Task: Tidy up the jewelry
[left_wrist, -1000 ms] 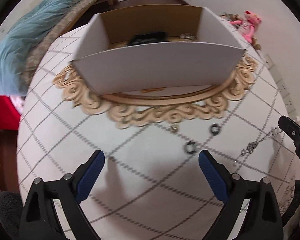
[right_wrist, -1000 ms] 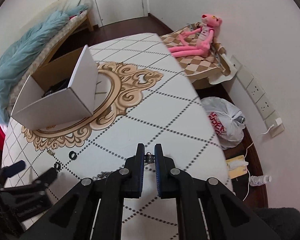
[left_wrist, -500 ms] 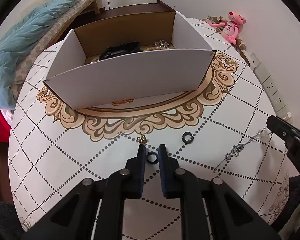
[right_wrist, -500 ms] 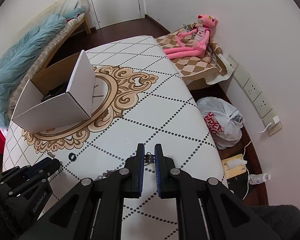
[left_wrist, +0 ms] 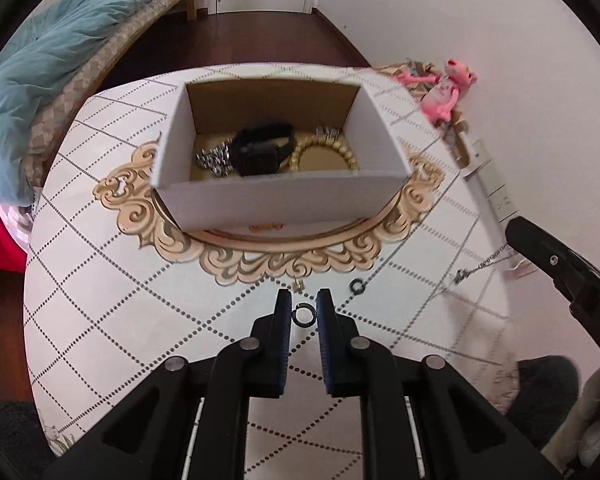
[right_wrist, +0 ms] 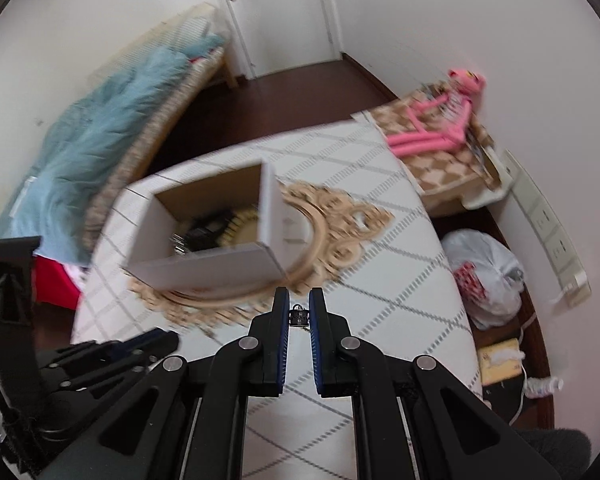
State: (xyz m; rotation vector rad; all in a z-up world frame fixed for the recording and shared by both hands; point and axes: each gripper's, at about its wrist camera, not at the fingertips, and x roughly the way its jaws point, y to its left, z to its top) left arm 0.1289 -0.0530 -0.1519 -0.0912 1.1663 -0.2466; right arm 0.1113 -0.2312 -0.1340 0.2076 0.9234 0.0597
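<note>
black ring pinched in left claw; right claw grips silver necklace clasp.

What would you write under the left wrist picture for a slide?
Left tongs pinch a small black ring above the patterned table, facing the open jewelry box.
</note>
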